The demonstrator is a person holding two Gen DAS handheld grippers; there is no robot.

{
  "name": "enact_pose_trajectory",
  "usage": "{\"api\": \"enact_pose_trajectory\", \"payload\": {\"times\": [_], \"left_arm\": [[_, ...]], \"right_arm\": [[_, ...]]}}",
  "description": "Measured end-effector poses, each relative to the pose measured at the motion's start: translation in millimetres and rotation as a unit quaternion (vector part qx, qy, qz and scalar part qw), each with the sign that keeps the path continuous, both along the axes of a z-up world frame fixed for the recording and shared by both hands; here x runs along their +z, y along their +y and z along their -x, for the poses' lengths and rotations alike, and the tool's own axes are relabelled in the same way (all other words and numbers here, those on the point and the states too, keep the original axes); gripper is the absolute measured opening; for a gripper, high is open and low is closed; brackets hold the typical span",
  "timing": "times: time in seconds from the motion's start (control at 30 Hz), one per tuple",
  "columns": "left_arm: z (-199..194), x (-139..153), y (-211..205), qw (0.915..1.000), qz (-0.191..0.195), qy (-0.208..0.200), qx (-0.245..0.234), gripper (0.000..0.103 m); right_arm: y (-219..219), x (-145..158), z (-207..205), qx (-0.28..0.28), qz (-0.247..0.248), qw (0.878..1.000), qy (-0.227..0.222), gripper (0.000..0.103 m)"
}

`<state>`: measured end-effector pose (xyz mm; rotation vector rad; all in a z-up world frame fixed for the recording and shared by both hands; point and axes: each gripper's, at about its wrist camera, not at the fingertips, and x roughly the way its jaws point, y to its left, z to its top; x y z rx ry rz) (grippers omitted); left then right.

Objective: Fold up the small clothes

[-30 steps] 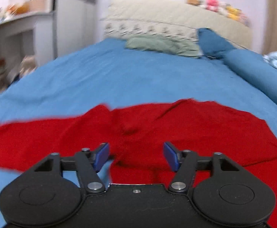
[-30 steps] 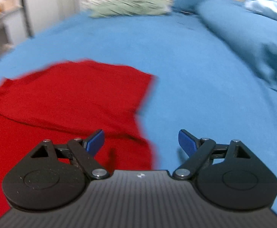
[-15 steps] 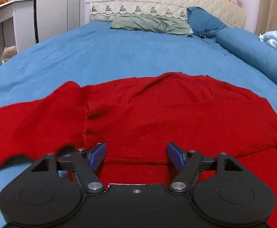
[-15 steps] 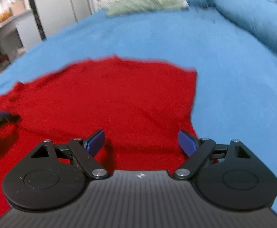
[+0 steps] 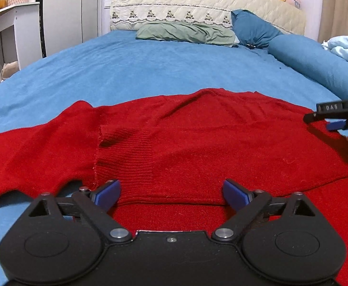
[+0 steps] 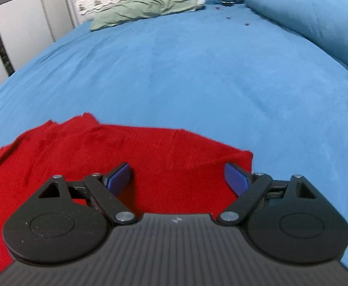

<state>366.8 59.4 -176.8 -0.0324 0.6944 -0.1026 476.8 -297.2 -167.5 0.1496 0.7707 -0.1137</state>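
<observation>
A red knit sweater (image 5: 197,143) lies spread on the blue bed sheet (image 5: 150,71), one layer folded over another, with a sleeve running off to the left. My left gripper (image 5: 171,194) is open and empty just above the sweater's near fold edge. My right gripper (image 6: 177,178) is open and empty over the sweater's right corner (image 6: 150,152). The right gripper also shows at the right edge of the left wrist view (image 5: 340,116).
A green pillow (image 5: 185,32), a blue pillow (image 5: 252,29) and a quilted headboard (image 5: 197,2) with plush toys are at the far end. A blue bolster (image 5: 317,59) lies along the right. White furniture (image 5: 18,23) stands at the left.
Both grippers have shifted over the sweater. The right view has swung right and forward, so the sweater now fills less of it. The right gripper has entered the left view. Both stay open.
</observation>
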Motion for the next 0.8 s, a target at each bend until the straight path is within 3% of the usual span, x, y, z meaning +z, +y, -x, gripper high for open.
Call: {"api": "enact_pose_trajectory", "payload": {"times": [0.13, 0.33, 0.53, 0.8], "left_arm": [[5.5, 20.0, -3.2, 0.9999, 0.007, 0.008, 0.006, 0.095], [37.1, 87.3, 6.5, 0.9992, 0.011, -0.027, 0.029, 0.098], [67.5, 145.3, 43.6, 0.9964, 0.022, -0.040, 0.072, 0.103], [101.0, 184.3, 121.0, 0.9872, 0.015, -0.066, 0.145, 0.103]], "right_arm": [[17.7, 22.8, 18.7, 0.026, 0.002, 0.999, -0.018, 0.102], [44.1, 91.2, 87.3, 0.045, -0.051, 0.997, -0.049, 0.103], [90.7, 144.7, 137.6, 0.048, -0.029, 0.996, -0.065, 0.103], [157.3, 166.4, 154.8, 0.093, -0.023, 0.994, -0.059, 0.103]]}}
